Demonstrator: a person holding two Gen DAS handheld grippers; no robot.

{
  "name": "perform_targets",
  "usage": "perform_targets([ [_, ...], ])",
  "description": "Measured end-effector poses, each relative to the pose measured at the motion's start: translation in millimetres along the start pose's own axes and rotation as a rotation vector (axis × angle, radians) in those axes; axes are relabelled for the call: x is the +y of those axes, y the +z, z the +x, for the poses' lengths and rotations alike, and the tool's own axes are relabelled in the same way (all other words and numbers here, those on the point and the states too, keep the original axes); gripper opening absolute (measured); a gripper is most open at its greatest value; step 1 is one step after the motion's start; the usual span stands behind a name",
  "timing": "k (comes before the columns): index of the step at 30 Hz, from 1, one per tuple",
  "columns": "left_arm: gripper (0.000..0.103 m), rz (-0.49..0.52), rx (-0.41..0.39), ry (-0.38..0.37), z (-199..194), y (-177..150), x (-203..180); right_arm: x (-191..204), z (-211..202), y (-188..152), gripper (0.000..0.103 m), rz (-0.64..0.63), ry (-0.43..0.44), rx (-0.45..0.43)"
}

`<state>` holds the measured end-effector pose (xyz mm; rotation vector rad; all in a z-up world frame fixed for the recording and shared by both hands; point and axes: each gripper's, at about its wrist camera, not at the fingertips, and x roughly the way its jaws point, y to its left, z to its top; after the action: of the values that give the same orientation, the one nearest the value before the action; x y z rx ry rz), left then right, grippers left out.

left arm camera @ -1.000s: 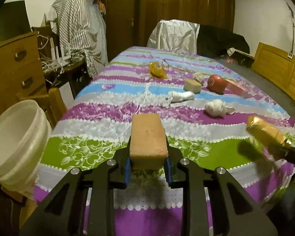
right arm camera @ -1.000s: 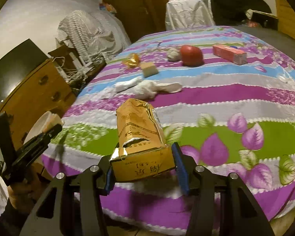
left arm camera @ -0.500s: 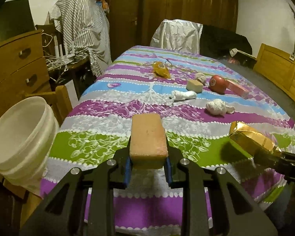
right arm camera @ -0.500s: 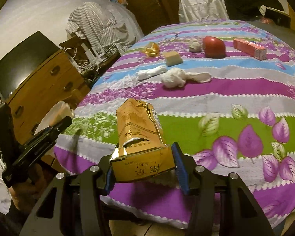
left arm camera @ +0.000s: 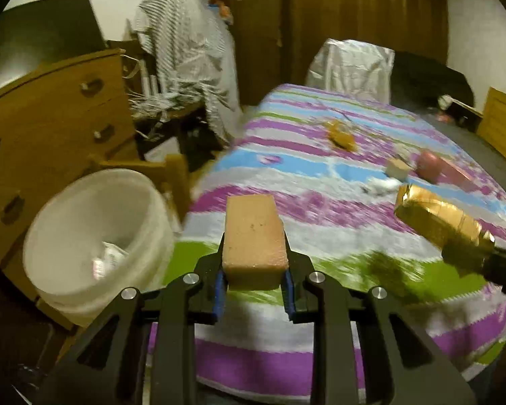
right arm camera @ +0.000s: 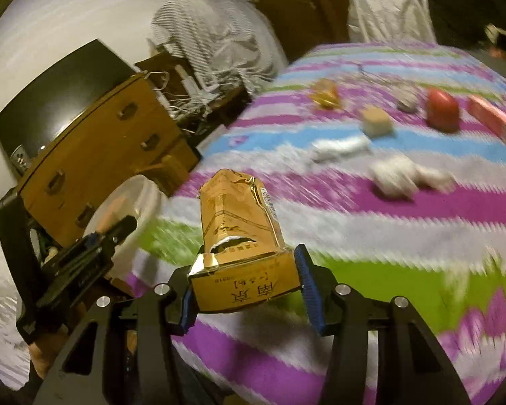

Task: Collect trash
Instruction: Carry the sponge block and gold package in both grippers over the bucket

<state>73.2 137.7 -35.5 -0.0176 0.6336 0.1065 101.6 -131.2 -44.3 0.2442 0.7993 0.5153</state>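
Observation:
My left gripper (left arm camera: pixel 253 283) is shut on a tan sponge block (left arm camera: pixel 254 233), held above the table's near left corner. A white bucket (left arm camera: pixel 94 233) with some wrappers inside stands just left of it, beside the table. My right gripper (right arm camera: pixel 246 300) is shut on a torn golden carton (right arm camera: pixel 239 229) with printed characters; the carton also shows at the right in the left wrist view (left arm camera: pixel 442 216). In the right wrist view the left gripper (right arm camera: pixel 84 256) and the bucket (right arm camera: pixel 131 212) sit to the left. Crumpled white paper (right arm camera: pixel 398 175), a white tissue (right arm camera: pixel 340 145) and a yellow wrapper (right arm camera: pixel 325 96) lie on the table.
The table has a striped purple, green and blue cloth (left arm camera: pixel 320 202). On it lie a small tan cube (right arm camera: pixel 376 121), a red apple (right arm camera: pixel 442 111) and a pink box (right arm camera: pixel 489 118). A wooden dresser (left arm camera: pixel 50 118) and a wooden chair (left arm camera: pixel 172 172) stand left of the table.
Both grippers have swung left with their loads. The bucket has come closer to the sponge and its inside now shows. The carton has moved nearer to the left gripper.

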Motion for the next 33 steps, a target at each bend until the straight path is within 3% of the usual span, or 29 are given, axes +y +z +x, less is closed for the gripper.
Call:
perform_targets([
  [8,0.025,-0.058,-0.048,0.155,-10,30,76,100,44,55,0.052,-0.158,0.087,0.007],
  [18,0.025,-0.086,-0.071,0.279,-18,45,138,202,91,95,0.052,-0.276,0.132,0.041],
  [26,0.025,-0.084,-0.063,0.32,-16,51,162,248,122,108,0.052,-0.317,0.123,0.08],
  [33,0.025,-0.093,-0.056,0.332,-14,51,177,265,139,102,0.052,-0.345,0.123,0.099],
])
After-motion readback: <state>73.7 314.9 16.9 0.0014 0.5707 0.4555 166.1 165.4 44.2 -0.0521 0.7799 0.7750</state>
